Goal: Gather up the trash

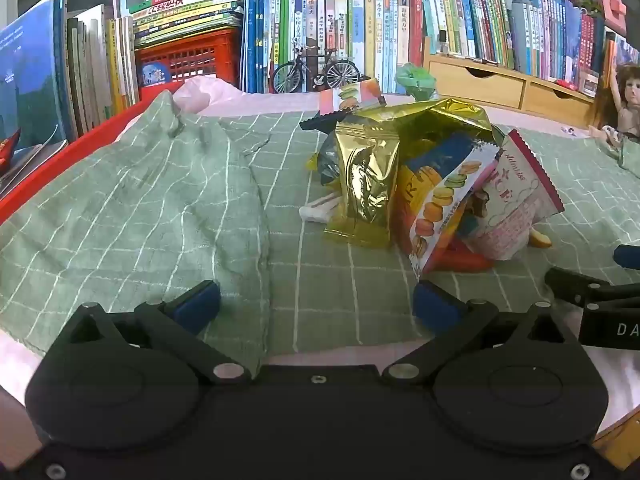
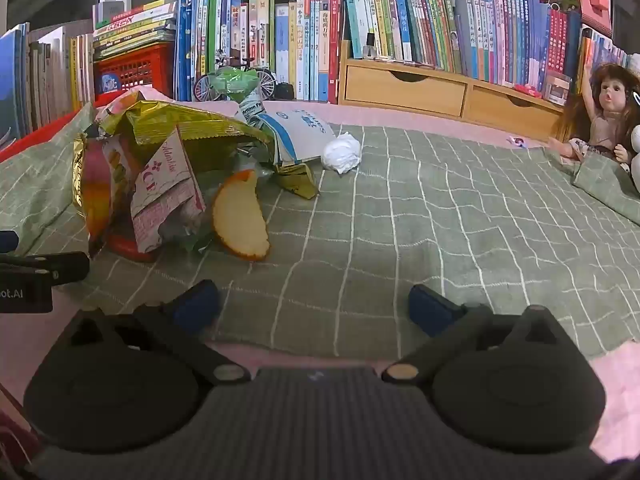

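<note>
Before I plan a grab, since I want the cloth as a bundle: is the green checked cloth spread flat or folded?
Partly folded. The green cloth has its left part lapped over, edge showing; it lies flat elsewhere.

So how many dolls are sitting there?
1. The doll sits at the far right edge of the green checked cloth, before the books. Others may be hidden out of frame.

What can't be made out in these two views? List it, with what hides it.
- Red item, left wrist view: mostly buried under the wrappers, so what it is stays unclear.
- White item, left wrist view: the gold packet covers most of it.
- Model bicycle, right wrist view: a green bag hides its middle.
- Right tool, left wrist view: cut off by the frame edge.
</note>
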A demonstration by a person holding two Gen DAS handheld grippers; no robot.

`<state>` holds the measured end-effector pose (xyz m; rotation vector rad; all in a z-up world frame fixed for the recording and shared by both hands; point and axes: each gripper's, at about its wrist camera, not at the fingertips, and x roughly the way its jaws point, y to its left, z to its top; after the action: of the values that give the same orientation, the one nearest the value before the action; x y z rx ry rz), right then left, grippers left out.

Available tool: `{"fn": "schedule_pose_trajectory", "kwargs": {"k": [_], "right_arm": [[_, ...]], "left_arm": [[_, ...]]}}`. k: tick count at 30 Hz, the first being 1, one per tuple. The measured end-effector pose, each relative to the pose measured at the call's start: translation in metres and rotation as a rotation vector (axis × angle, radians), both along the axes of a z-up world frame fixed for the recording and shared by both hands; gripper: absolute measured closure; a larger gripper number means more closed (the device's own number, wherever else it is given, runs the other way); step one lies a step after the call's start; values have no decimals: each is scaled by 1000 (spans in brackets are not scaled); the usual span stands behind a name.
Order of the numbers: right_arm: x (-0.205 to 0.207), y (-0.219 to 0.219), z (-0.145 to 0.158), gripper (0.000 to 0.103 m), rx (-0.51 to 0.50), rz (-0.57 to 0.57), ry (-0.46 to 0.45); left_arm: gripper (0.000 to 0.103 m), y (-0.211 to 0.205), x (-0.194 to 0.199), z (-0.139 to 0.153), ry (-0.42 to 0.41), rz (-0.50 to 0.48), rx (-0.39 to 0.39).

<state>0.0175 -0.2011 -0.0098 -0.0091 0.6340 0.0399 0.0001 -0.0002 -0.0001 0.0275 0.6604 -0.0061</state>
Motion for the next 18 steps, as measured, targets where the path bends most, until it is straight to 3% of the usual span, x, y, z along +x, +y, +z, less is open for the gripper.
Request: {"fn": "schedule_pose_trajectory", "kwargs": {"k": [18], "right_arm": [[0,1,0,0,-2,1,-2]], "left_arm": [[0,0,0,0,1,0,-5]]}}
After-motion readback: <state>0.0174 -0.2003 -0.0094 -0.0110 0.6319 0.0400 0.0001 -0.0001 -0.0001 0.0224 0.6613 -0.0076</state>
